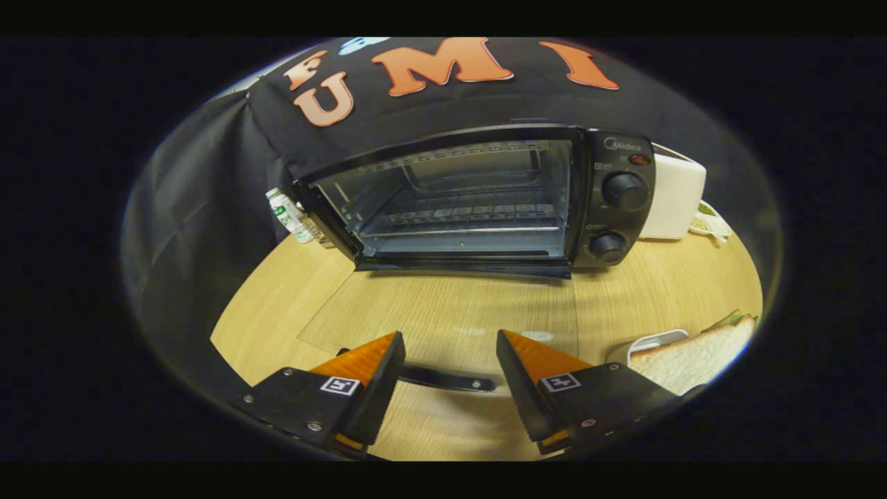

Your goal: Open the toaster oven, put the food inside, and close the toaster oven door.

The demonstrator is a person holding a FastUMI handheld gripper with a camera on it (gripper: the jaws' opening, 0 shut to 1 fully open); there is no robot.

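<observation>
wood table (658, 291) | toaster oven (478, 201) door down | tool (450, 360) spread, nothing held

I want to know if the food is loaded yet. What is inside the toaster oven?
Inside the toaster oven, door down, only a bare wire rack shows, no food. The sandwich lies outside, beside the open gripper.

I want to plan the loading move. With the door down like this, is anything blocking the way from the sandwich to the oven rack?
Nothing visible does. The toaster oven has its glass door folded flat onto the table, and the rack looks bare. The sandwich lies beside the open gripper, whose fingers straddle the door handle without touching it.
</observation>
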